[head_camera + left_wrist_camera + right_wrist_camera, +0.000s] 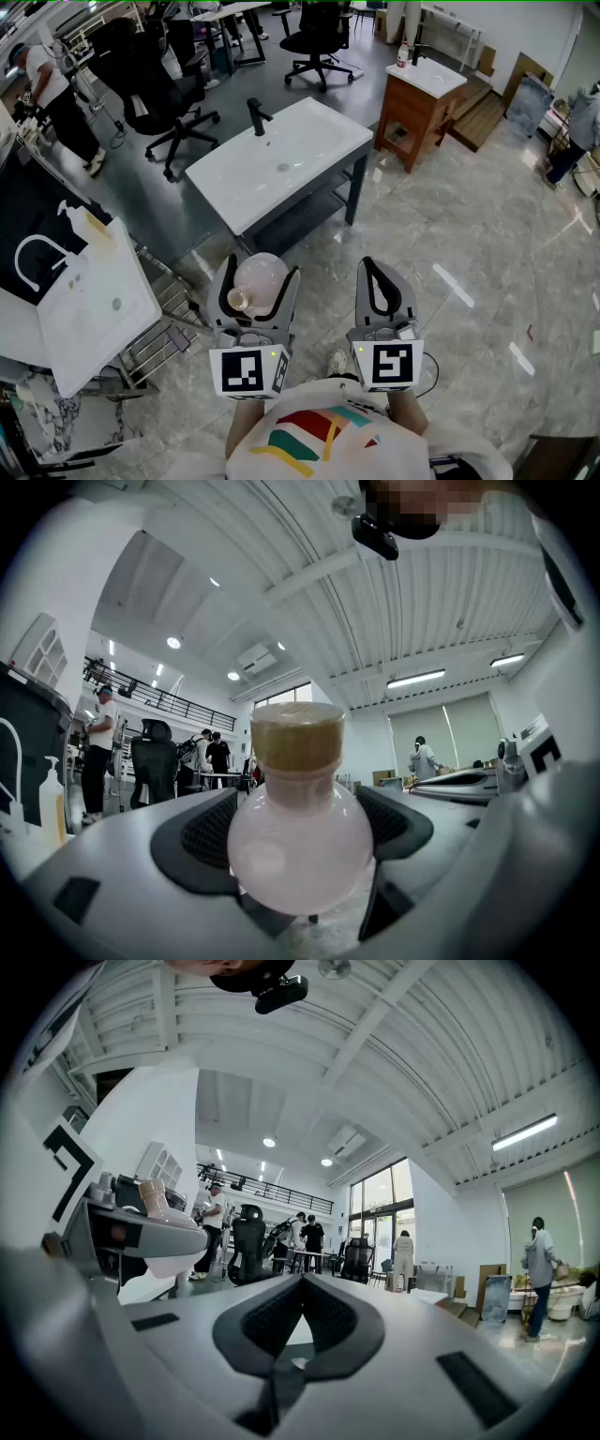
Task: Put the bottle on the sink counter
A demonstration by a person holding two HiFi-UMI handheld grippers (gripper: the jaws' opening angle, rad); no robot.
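My left gripper [262, 269] is shut on a round, pale pink bottle [260, 277] with a tan cork cap [237, 300]. In the left gripper view the bottle [300, 846] fills the space between the black pads [202, 841], cap [298, 735] up. The white sink counter [309, 141] with a black faucet [255, 114] stands on dark legs just ahead of both grippers. My right gripper [368, 265] is shut with nothing in it, to the right of the left one; its tips meet in the right gripper view [302, 1279]. That view also shows the bottle [161, 1206] at far left.
A second white basin [94, 300] leans on a metal rack at the left. A wooden vanity [419, 98] with a small bottle stands at the back right. Black office chairs [159, 103] and standing people [56, 94] are behind the counter. The floor is glossy tile.
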